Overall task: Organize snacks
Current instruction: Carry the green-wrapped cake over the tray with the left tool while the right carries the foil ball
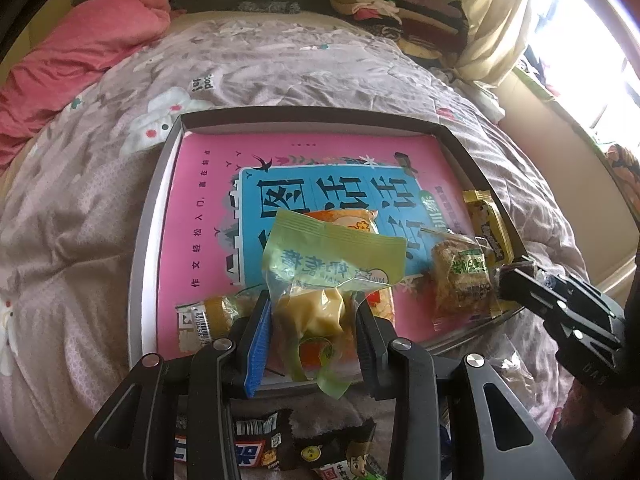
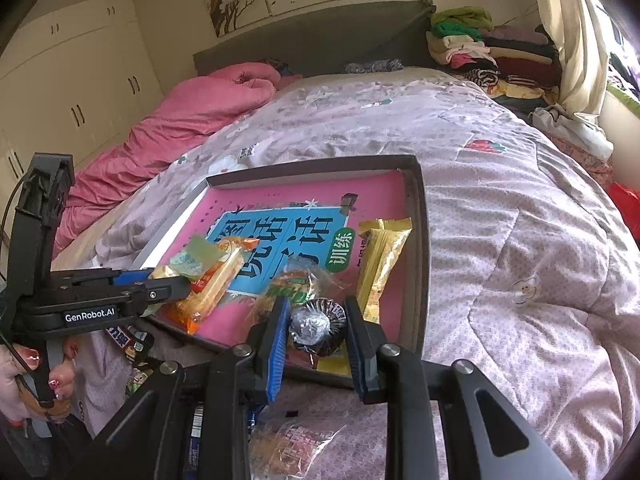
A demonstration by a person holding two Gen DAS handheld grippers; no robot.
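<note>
A shallow grey tray (image 1: 152, 216) (image 2: 420, 240) lined with a pink and blue book cover lies on the bed. My left gripper (image 1: 312, 312) (image 2: 168, 276) is shut on a green-wrapped yellow cake (image 1: 320, 280) over the tray's near edge. An orange packet (image 2: 212, 284) lies under it. My right gripper (image 2: 316, 324) (image 1: 516, 280) is shut on a dark foil-wrapped round sweet (image 2: 320, 326), low over the tray's near right corner. In the tray also lie a yellow bar packet (image 2: 380, 256) (image 1: 488, 220) and a clear-wrapped brown snack (image 1: 460, 280) (image 2: 296, 284).
More snack packets lie on the quilt in front of the tray: a dark bar (image 1: 248, 448) and a clear bag (image 2: 296, 444). A pink duvet (image 2: 180, 120) lies far left, folded clothes (image 2: 480, 52) at the headboard. A hand (image 2: 24, 376) holds the left tool.
</note>
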